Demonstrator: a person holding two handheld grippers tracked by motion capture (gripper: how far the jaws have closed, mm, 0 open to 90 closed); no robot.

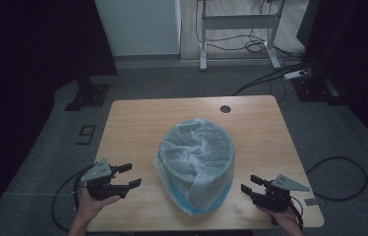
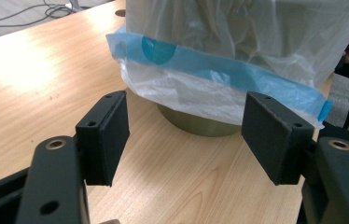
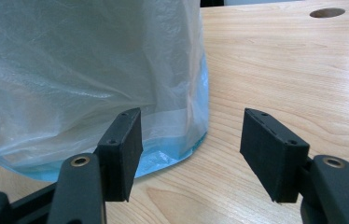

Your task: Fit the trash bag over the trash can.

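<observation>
A round olive-green bin (image 1: 197,162) lined with a translucent white plastic bag with a blue band (image 2: 219,70) stands at the middle of the light wooden table (image 1: 138,123). The left gripper (image 1: 128,176) hovers well left of the bin, jaws spread, holding nothing. The right gripper (image 1: 249,183) sits just right of the bin, jaws likewise spread and empty, near the bag's hem.

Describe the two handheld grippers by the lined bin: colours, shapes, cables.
The left gripper and right gripper are black, each with two flat rectangular jaw blocks, screw holes along the edges and brass-coloured pivot rings on the arms behind. A grey three-cornered plate sits on top of each. A dark cable trails from each toward the table's near edge. No sleeves show on the forearms.
</observation>
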